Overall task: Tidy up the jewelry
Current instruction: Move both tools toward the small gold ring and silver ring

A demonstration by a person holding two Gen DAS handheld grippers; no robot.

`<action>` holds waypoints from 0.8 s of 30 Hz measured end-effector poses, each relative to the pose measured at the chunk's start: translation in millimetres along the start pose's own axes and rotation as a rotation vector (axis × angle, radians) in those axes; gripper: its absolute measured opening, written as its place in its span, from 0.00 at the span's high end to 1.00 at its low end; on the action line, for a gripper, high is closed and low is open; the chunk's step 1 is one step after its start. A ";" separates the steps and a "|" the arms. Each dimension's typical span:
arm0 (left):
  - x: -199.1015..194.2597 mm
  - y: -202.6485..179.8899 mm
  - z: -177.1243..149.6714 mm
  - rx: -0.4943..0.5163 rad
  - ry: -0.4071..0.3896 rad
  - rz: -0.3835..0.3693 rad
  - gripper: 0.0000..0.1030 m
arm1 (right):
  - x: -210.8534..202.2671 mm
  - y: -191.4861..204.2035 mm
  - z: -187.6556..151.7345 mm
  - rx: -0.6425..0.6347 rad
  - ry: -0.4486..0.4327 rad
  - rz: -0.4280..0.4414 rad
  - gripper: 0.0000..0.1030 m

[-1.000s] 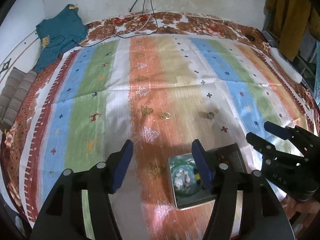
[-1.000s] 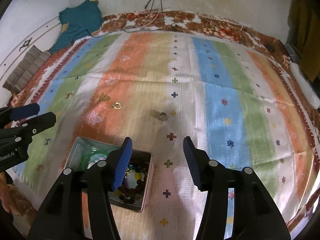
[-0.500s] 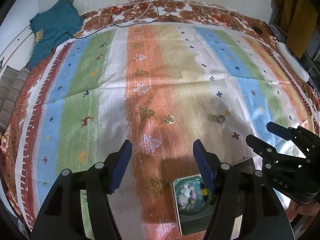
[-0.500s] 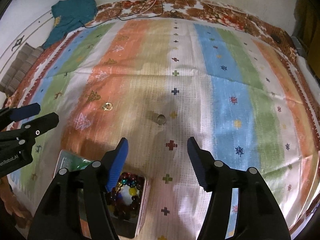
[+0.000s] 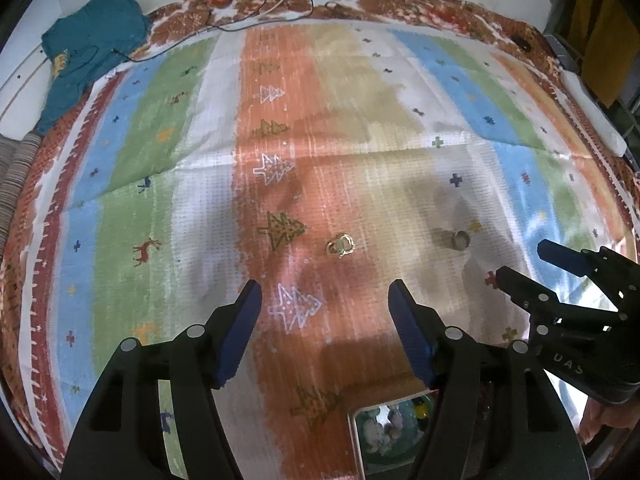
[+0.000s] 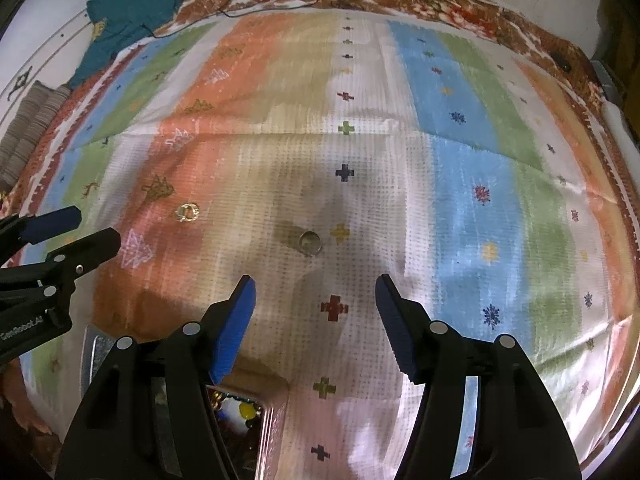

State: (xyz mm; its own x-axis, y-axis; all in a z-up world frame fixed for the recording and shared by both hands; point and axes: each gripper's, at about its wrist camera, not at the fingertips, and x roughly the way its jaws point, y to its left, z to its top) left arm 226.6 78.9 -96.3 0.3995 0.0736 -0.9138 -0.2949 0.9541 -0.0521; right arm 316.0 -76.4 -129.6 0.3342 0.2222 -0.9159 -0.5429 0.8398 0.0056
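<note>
A small gold earring (image 5: 340, 245) lies on the orange stripe of the striped cloth, just ahead of my open, empty left gripper (image 5: 325, 294). It also shows in the right wrist view (image 6: 187, 212). A silver ring (image 6: 310, 241) lies on the cloth ahead of my open, empty right gripper (image 6: 316, 292); it shows in the left wrist view (image 5: 460, 239) too. A metal tin (image 5: 384, 436) holding beads and jewelry sits behind the fingers at the bottom edge of both views (image 6: 268, 424).
The striped cloth (image 5: 168, 216) covers a bed. A teal garment (image 5: 88, 52) and cables (image 5: 264, 12) lie at the far left and far edge. A white object (image 5: 592, 116) lies along the right edge. Folded striped fabric (image 6: 32, 120) sits far left.
Both grippers have moved forward over the cloth. The earring and ring now lie closer, and the tin has slid to the bottom edge of both views.
</note>
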 end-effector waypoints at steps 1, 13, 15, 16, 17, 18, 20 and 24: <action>3.1 0.2 1.9 -0.001 0.006 -0.003 0.36 | 2.1 0.0 0.8 -0.001 0.004 0.001 0.40; 41.3 -2.0 19.6 0.012 0.071 -0.024 0.38 | 37.7 -1.4 14.1 -0.015 0.063 -0.022 0.40; 48.8 -1.0 22.6 0.012 0.086 -0.028 0.39 | 43.3 -2.2 15.7 -0.016 0.073 -0.022 0.40; 53.0 -0.9 24.5 0.014 0.095 -0.033 0.39 | 45.9 -2.6 16.9 -0.017 0.076 -0.024 0.40; 55.7 -1.6 25.6 0.019 0.100 -0.037 0.39 | 48.2 -3.0 18.3 -0.017 0.079 -0.025 0.40; 57.9 -1.9 26.7 0.023 0.103 -0.041 0.39 | 49.7 -3.5 19.4 -0.017 0.081 -0.024 0.40; 62.6 -3.9 29.4 0.034 0.110 -0.047 0.39 | 53.2 -3.8 22.1 -0.020 0.083 -0.023 0.40; 74.9 -6.3 31.0 0.052 0.147 -0.055 0.47 | 60.8 -1.2 25.8 -0.036 0.092 -0.023 0.40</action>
State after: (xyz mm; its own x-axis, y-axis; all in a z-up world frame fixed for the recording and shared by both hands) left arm 285.3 87.4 -152.0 0.2813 -0.0192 -0.9594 -0.2293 0.9695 -0.0867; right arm 356.9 -51.1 -174.9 0.2758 0.1556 -0.9485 -0.5640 0.8253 -0.0287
